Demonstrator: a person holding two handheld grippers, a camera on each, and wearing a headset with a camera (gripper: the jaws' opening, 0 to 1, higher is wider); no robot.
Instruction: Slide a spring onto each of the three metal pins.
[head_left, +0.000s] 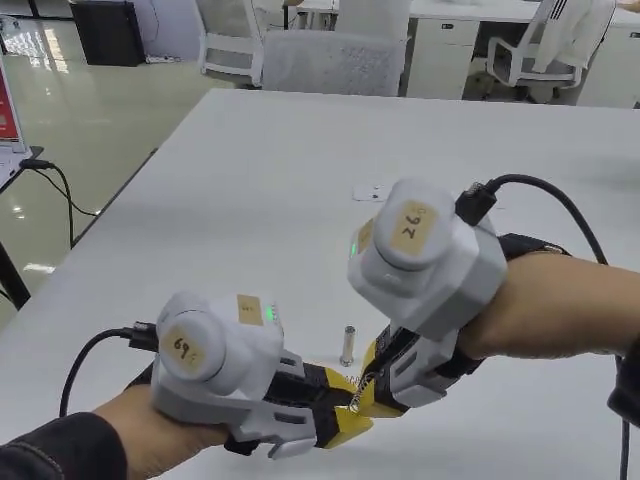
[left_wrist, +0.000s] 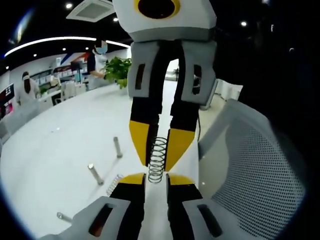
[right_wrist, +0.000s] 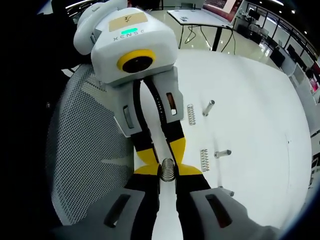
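Pinching same spring (left_wrist: 157, 159) | L gripper (left_wrist: 156, 180) + R gripper (right_wrist: 168, 174) both nipped tight on it | pins (right_wrist: 208, 107) nearby on table (head_left: 250, 180)

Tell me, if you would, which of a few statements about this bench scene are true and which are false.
1. The left claw and the right claw meet tip to tip on one spring. True.
2. Two loose springs lie on the table. True.
3. The pin standing near the claws already carries a spring. False: it is bare.
4. The table is black. False: it is white.
5. The claws point away from each other. False: they face each other.
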